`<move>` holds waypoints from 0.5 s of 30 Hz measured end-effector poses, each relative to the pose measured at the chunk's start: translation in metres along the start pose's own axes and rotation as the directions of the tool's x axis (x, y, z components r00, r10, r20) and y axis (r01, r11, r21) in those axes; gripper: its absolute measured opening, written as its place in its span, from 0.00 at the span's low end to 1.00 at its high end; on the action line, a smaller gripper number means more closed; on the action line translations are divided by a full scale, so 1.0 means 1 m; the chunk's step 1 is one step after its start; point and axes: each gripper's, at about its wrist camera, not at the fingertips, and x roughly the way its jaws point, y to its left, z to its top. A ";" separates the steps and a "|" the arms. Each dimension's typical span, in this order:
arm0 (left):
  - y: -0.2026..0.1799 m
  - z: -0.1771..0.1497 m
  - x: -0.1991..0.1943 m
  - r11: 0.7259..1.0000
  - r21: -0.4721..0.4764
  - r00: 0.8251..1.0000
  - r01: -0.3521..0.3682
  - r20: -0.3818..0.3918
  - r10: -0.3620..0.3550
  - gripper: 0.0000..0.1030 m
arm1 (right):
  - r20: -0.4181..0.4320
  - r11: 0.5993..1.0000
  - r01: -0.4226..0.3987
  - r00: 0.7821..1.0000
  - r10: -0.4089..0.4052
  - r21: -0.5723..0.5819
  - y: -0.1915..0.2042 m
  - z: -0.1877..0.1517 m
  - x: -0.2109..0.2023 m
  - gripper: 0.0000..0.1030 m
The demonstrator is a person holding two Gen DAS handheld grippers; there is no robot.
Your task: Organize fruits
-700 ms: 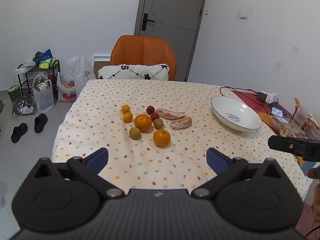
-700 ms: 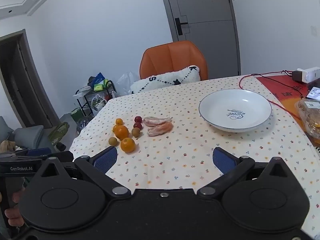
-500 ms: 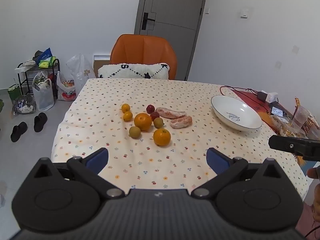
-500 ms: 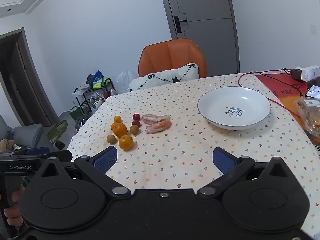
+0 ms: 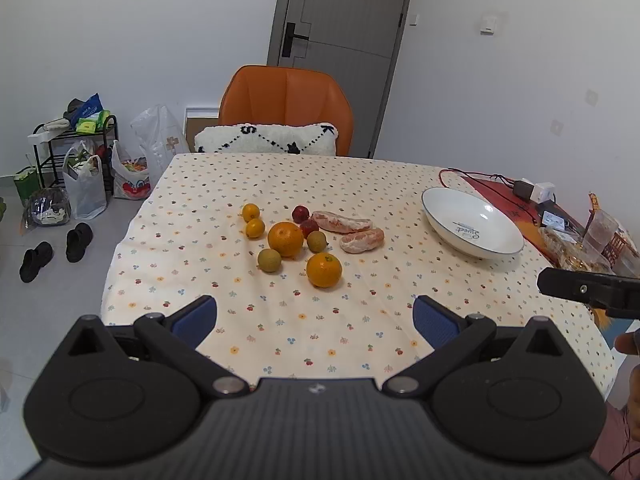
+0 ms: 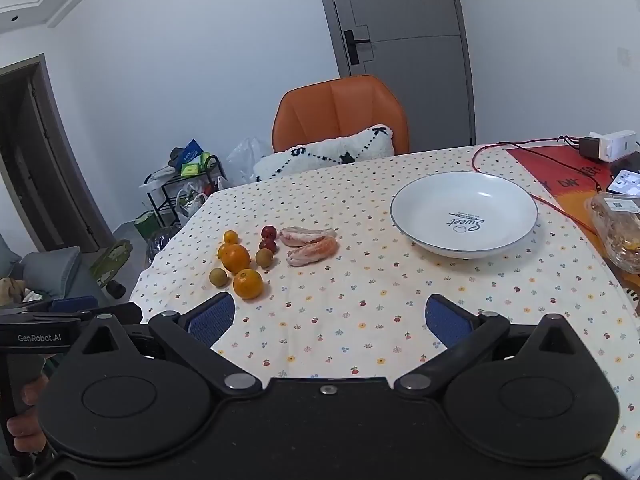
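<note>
Floral-print tablecloth table (image 5: 320, 332): loose fruit cluster, empty white ceramic bowl (image 6: 464, 184) well apart. Both my left gripper (image 5: 314, 316) and right gripper (image 6: 328, 316) spread wide, holding nothing. Peeled pinkish citrus segments (image 5: 362, 240) look soft, so I'd pinch lightly mid-length; round orange (image 5: 324, 270) firmer, grip across widest part.

1. I am holding the right gripper (image 6: 328, 316) above the near edge of the table (image 6: 400, 312), its blue pads (image 6: 210, 318) spread wide with nothing between them.
2. The white bowl (image 6: 464, 212) is sitting ahead to the right, nothing lying in it.
3. The oranges (image 6: 248, 284), small red fruits (image 6: 269, 233) and peeled segments (image 6: 313, 251) are clustering ahead to the left, well apart from the bowl.
4. The left gripper (image 6: 68, 312) is showing at my far left edge.
</note>
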 end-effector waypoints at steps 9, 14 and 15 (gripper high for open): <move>-0.001 -0.001 0.001 1.000 0.003 1.000 0.001 0.001 -0.001 1.00 | -0.001 1.000 0.001 1.000 -0.001 -0.003 0.001 0.000 0.000 1.00; -0.001 -0.001 -0.001 1.000 0.006 1.000 0.000 0.003 0.000 1.00 | 0.002 1.000 0.005 1.000 -0.005 -0.004 0.001 0.000 -0.001 1.00; 0.000 -0.001 -0.001 1.000 0.005 1.000 -0.001 0.003 0.001 1.00 | 0.001 1.000 0.006 1.000 -0.006 -0.003 0.001 0.001 -0.001 1.00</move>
